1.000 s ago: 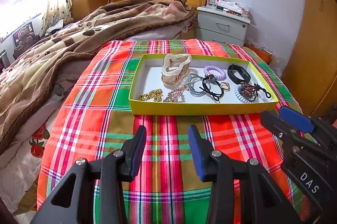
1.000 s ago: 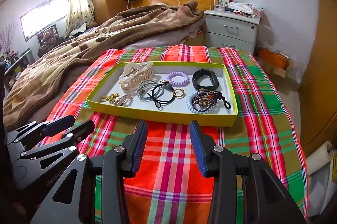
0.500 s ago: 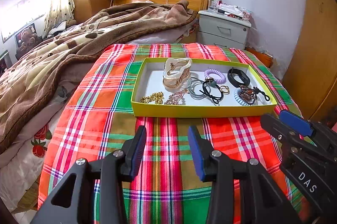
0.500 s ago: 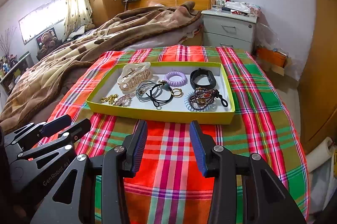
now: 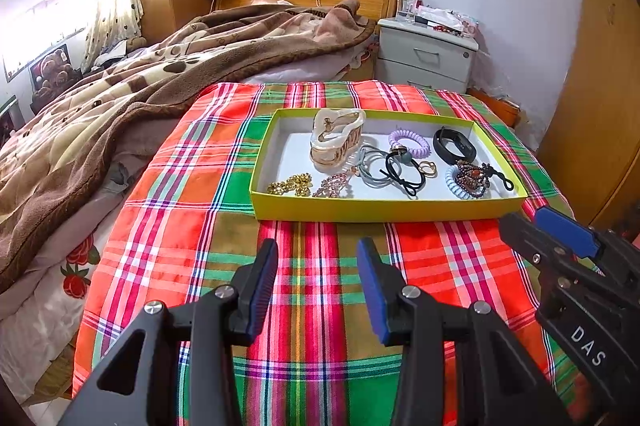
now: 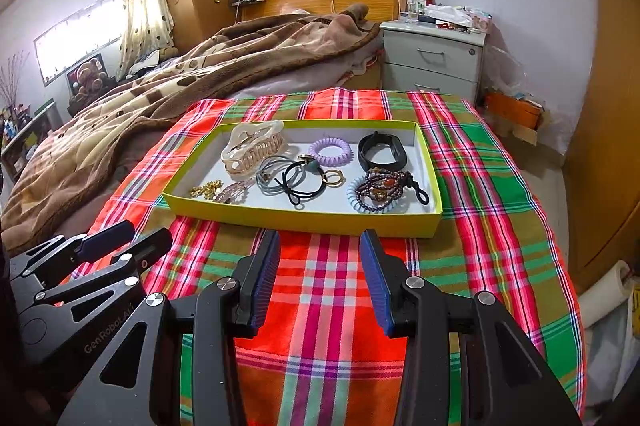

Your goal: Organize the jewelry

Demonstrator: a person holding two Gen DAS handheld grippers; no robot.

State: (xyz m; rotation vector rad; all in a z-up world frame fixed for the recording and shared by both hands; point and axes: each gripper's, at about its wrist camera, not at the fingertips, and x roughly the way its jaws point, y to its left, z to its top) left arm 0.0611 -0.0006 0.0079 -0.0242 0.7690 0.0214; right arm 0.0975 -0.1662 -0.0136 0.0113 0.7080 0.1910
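Both grippers, left [image 5: 317, 282] and right [image 6: 319, 278], gape empty; tray [image 6: 304, 220] at twelve o'clock, blanket [image 6: 168, 82] at ten.

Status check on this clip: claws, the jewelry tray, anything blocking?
Left claw open, empty; right claw open, empty. Yellow-rimmed cardboard tray of hair ties and jewelry untouched on plaid cloth. Nothing in the way.

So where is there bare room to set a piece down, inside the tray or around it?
Inside the yellow tray, only the far left corner, left of the cream hair claw and behind the gold chain, is bare. The middle and right are crowded with hair ties and bracelets. The plaid cloth lies free left of the tray and in front of it.
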